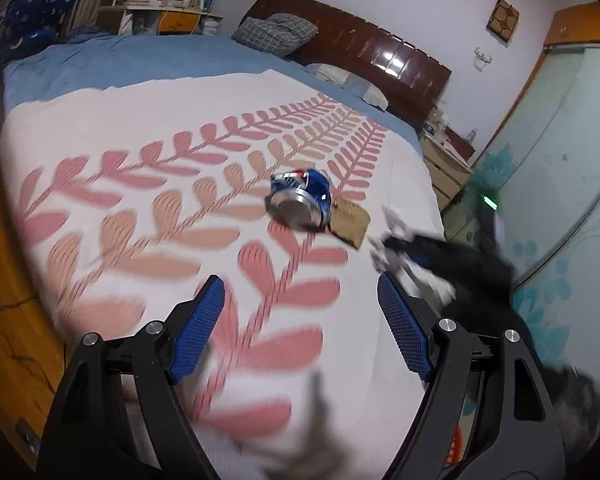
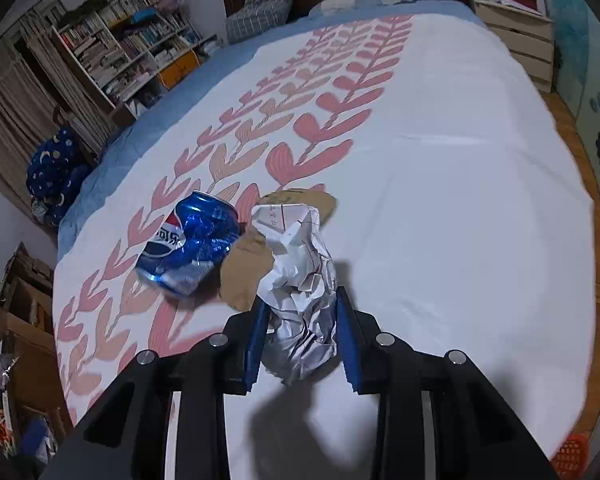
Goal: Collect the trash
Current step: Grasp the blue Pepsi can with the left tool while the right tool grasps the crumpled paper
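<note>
A crushed blue soda can [image 2: 188,244] lies on its side on the white bedspread [image 2: 460,200] with pink leaves. A brown cardboard scrap [image 2: 246,272] rests just right of it. My right gripper [image 2: 302,296] is shut on a crumpled white paper ball [image 2: 300,264], both blue pads pressing its sides, low over the scrap's near edge. In the left wrist view my left gripper [image 1: 300,280] hangs open and empty above the bedspread, with the can [image 1: 300,200] and the scrap [image 1: 350,222] ahead of it. The right gripper [image 1: 440,252] shows there as a dark blur at the right.
A dark wooden headboard [image 1: 360,48] and a checked pillow [image 1: 276,32] stand at the bed's far end. A bookshelf [image 2: 128,40] lines the left wall, a pale nightstand [image 2: 516,36] sits at the far right. An orange basket [image 2: 570,454] is on the wooden floor.
</note>
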A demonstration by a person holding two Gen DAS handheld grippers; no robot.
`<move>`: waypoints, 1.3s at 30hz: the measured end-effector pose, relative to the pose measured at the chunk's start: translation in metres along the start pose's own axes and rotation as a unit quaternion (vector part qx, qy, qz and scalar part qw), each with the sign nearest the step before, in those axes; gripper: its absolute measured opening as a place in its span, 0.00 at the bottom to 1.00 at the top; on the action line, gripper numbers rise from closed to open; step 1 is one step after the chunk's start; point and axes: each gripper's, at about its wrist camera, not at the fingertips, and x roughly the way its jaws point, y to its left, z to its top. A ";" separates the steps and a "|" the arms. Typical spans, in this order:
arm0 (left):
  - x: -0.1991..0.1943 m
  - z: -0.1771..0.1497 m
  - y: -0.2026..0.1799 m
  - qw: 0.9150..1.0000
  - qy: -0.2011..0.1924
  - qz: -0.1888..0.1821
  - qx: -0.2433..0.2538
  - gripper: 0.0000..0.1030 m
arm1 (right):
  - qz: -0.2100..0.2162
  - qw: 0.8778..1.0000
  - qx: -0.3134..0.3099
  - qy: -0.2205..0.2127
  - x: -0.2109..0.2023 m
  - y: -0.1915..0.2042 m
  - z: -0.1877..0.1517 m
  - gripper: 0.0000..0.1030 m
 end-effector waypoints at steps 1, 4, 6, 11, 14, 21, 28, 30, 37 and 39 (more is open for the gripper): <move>0.007 0.004 -0.002 1.000 -0.001 0.000 0.006 0.76 | 0.008 1.000 0.008 -0.004 -0.011 -0.006 -0.008 0.32; 0.050 0.027 -0.009 0.999 0.006 0.006 0.033 0.76 | 0.023 0.999 0.026 -0.006 -0.033 -0.022 -0.030 0.32; 0.083 0.040 -0.015 0.999 0.020 0.015 0.044 0.78 | 0.034 0.998 0.049 -0.002 -0.053 -0.036 -0.057 0.32; 0.139 0.064 -0.014 0.999 0.044 0.002 0.019 0.79 | 0.030 0.998 0.060 -0.001 -0.087 -0.055 -0.107 0.33; 0.167 0.068 0.004 0.996 0.071 -0.021 -0.059 0.79 | 0.030 0.998 0.064 0.001 -0.098 -0.061 -0.123 0.33; 0.193 0.060 0.014 0.991 0.110 -0.002 -0.079 0.55 | 0.039 0.997 0.070 0.014 -0.102 -0.060 -0.137 0.33; 0.173 0.061 0.017 0.993 0.086 0.004 -0.081 0.41 | 0.039 0.997 0.061 0.009 -0.121 -0.061 -0.146 0.34; 0.153 0.063 0.014 0.995 0.063 0.014 -0.071 0.40 | 0.042 0.997 0.064 0.002 -0.129 -0.062 -0.143 0.34; 0.048 0.063 -0.028 1.000 -0.017 0.001 0.008 0.33 | 0.039 0.996 0.062 -0.059 -0.198 -0.081 -0.136 0.34; 0.024 0.054 -0.050 0.999 -0.025 -0.021 0.027 0.33 | 0.031 0.994 0.063 -0.078 -0.221 -0.092 -0.136 0.34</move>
